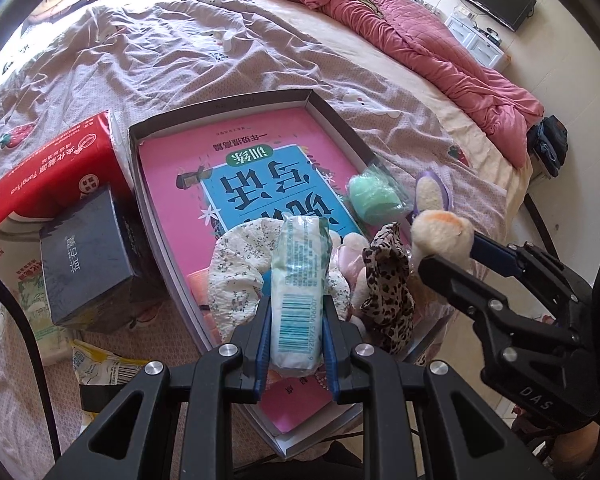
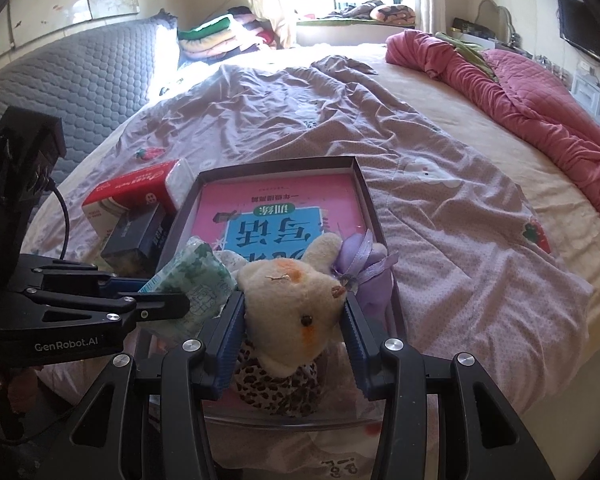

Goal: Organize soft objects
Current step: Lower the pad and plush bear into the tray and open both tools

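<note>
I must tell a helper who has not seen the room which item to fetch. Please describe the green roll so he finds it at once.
On the bed lies a shallow box holding a pink book. The green roll rests at the box's right edge in the left wrist view, just beyond the leopard cloth. It alone is mint green and wrapped in clear film.

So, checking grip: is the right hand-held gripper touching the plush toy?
Touching. The right wrist view shows the right hand-held gripper pressing both blue pads into the plush toy.
</note>
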{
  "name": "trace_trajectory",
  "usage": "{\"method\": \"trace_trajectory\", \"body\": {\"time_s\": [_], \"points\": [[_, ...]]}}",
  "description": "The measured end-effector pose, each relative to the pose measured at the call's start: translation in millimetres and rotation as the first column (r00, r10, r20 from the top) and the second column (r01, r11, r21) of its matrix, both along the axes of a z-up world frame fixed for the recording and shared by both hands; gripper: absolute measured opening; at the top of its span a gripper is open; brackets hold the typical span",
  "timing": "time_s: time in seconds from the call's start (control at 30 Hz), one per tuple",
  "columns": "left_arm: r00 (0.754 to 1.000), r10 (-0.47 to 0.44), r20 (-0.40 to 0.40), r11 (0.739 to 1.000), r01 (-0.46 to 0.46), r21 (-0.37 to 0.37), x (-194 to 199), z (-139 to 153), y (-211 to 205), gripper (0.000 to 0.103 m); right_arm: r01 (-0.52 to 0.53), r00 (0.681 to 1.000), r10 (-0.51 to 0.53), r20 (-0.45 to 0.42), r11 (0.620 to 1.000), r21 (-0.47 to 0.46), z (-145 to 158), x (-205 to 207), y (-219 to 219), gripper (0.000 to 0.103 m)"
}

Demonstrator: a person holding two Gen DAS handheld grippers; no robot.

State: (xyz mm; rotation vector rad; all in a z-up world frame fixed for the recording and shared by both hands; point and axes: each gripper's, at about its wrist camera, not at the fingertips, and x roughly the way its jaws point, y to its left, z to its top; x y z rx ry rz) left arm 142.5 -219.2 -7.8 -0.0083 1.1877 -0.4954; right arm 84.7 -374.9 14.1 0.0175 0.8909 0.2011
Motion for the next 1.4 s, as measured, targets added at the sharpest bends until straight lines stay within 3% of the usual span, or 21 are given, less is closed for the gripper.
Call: {"method": "trace_trajectory", "body": {"time_s": [0.33,0.77,1.23,1.4], "points": [[1.0,0.012,-0.012,1.0,-0.012,-0.011,7.8,-5.1,3.6,0.023,-0.036,0.999,0.035,-0.03,0.999,-0.033,-22.4,5.8,12.2,0.05],[0.999,0.035,-0.038,0.998,-0.037,-0.041,18.2,-8.4,7.3,0.024,-0.048,0.998,0.045,-0.047,0.997,-0.055,-27.5,5.8,12.4,0.054],[0.998,0.065,-0.019,0.998,-0.065,-0.005,20.3,-2.7,13.5,0.042,-0.012,1.0,0.011,-0.01,1.0,-0.009,-11.3,3.0,1.9,0.06],[0.998,0.058,-0.012,0.998,-0.058,0.005,18.7,0.8,12.4,0.044,0.002,1.0,-0.002,0.004,1.0,-0.003,-4.8,1.6,0.2,0.06]]}}
